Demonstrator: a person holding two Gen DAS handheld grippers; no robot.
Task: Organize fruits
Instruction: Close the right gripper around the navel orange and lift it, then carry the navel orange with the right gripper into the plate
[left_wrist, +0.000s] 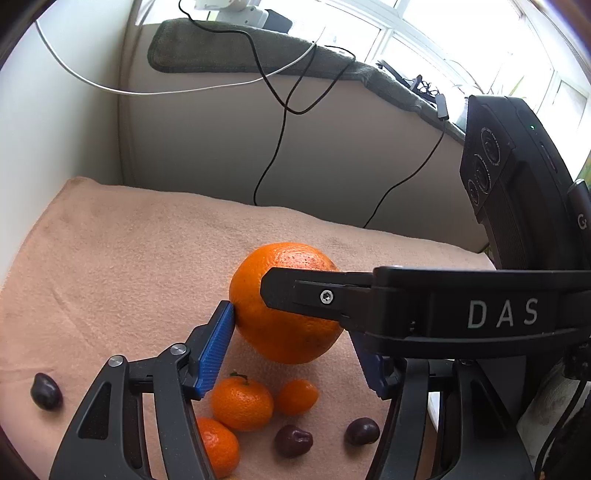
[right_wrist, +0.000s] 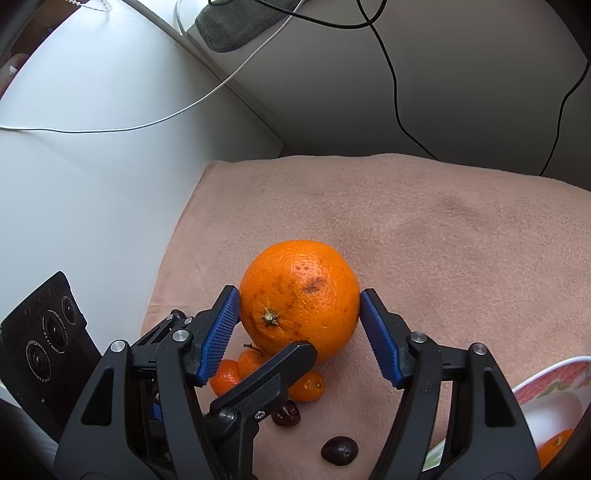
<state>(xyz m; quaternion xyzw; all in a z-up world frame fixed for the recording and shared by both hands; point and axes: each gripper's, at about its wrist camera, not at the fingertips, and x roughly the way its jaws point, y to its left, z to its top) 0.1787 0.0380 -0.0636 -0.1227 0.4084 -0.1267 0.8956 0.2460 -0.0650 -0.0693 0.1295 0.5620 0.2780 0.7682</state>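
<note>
A large orange (left_wrist: 284, 325) (right_wrist: 301, 295) is held above the peach towel (left_wrist: 129, 258) (right_wrist: 443, 240). Both grippers clamp it. My left gripper (left_wrist: 291, 347) has its blue pads on the orange's sides; its right finger is hidden behind the other gripper's black finger (left_wrist: 314, 295). My right gripper (right_wrist: 299, 325) is shut on the same orange, with blue pads on both sides. Three small mandarins (left_wrist: 242, 404) (right_wrist: 225, 376) and dark cherries (left_wrist: 293, 441) (right_wrist: 340, 449) lie on the towel below.
A floral bowl (right_wrist: 546, 380) holding an orange fruit (right_wrist: 554, 448) sits at the right edge. A lone cherry (left_wrist: 46, 391) lies at the left. Black and white cables (left_wrist: 280, 122) hang over the grey wall behind. The white wall (right_wrist: 92, 166) stands left.
</note>
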